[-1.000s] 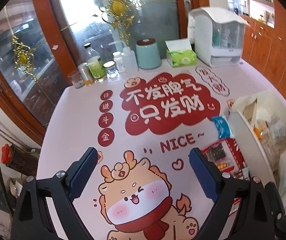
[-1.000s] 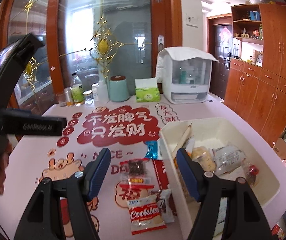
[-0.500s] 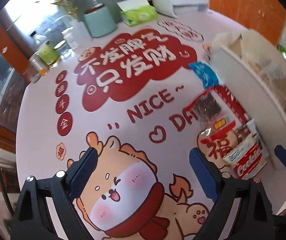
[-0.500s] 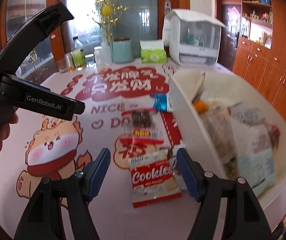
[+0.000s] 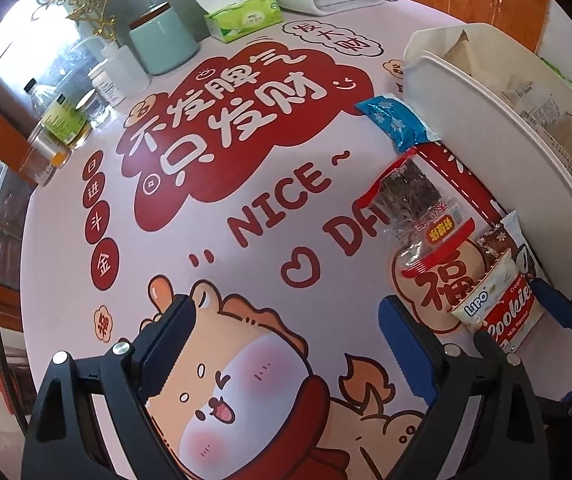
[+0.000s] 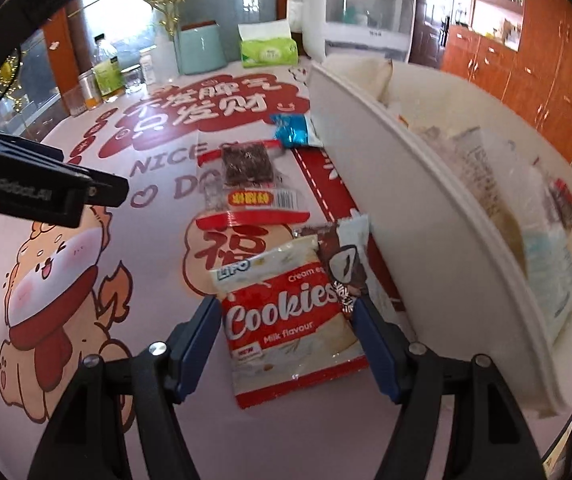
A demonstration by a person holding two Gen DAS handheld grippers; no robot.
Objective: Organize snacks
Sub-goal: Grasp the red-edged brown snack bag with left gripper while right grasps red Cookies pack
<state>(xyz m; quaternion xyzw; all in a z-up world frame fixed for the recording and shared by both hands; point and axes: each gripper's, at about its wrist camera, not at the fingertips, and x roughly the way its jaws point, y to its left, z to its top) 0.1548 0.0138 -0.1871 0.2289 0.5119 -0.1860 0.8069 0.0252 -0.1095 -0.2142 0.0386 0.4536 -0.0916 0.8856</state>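
A pink tablecloth [image 5: 270,208] printed with a cartoon dog is spread before wooden cabinets [image 6: 525,64]. The cookie packet [image 6: 286,312] is framed by the right gripper [image 6: 286,320], jaws apart, beside the white bin [image 6: 405,208]. The left gripper [image 5: 286,344] is held apart over bare cloth.

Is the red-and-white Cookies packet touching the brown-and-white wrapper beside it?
Touching. The right wrist view shows the Cookies packet lying over the brown-and-white wrapper's edge.

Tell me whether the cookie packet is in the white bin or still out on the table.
Out. The cookie packet lies flat on the table beside the white bin, partly over a brown wrapper.
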